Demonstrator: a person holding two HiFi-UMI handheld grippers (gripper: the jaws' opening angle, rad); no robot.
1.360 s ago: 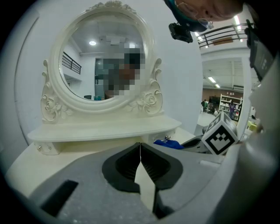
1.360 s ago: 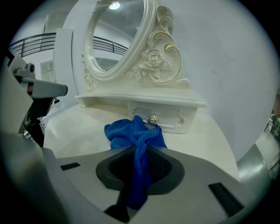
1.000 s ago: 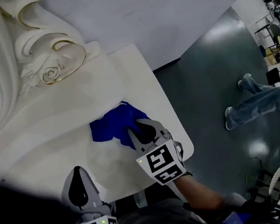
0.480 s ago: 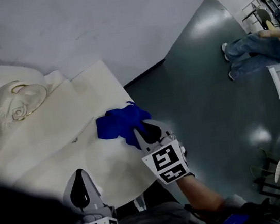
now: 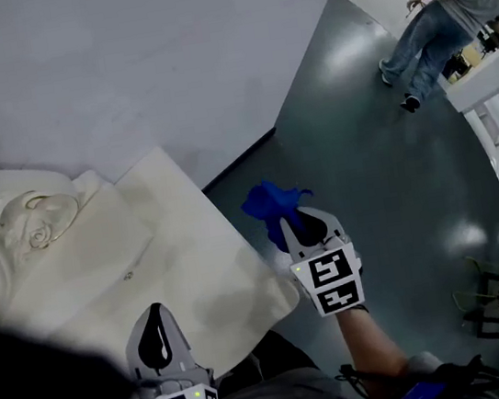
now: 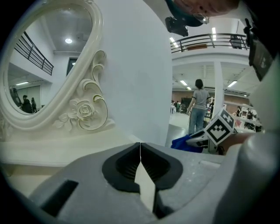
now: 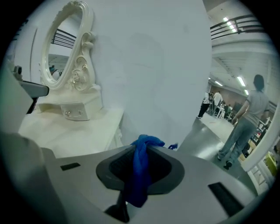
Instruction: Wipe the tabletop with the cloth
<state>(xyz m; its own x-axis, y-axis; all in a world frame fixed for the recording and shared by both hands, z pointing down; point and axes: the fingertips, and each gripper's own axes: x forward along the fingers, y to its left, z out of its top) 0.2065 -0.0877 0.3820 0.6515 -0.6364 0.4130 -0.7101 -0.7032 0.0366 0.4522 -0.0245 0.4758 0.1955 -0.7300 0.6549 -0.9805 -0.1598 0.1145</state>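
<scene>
The blue cloth point(image 5: 271, 205) hangs bunched from my right gripper point(image 5: 298, 224), which is shut on it and holds it in the air past the right edge of the white tabletop point(image 5: 146, 256), over the dark floor. In the right gripper view the cloth point(image 7: 141, 170) is pinched between the jaws, with the tabletop point(image 7: 74, 131) at the left. My left gripper point(image 5: 159, 338) is shut and holds nothing, near the table's front edge. The left gripper view shows its jaws closed tip to tip, with the cloth point(image 6: 186, 143) and the right gripper's marker cube point(image 6: 220, 128) to the right.
An ornate white mirror frame point(image 5: 21, 223) with a rose carving stands at the table's back left, against a white wall point(image 5: 145, 61). The dark grey floor point(image 5: 385, 174) lies to the right. A person in jeans point(image 5: 432, 22) stands far off at the top right.
My right gripper has lifted the blue cloth off the tabletop and carried it right, past the table's edge. My left gripper has shifted a little. The head view has swung right.
</scene>
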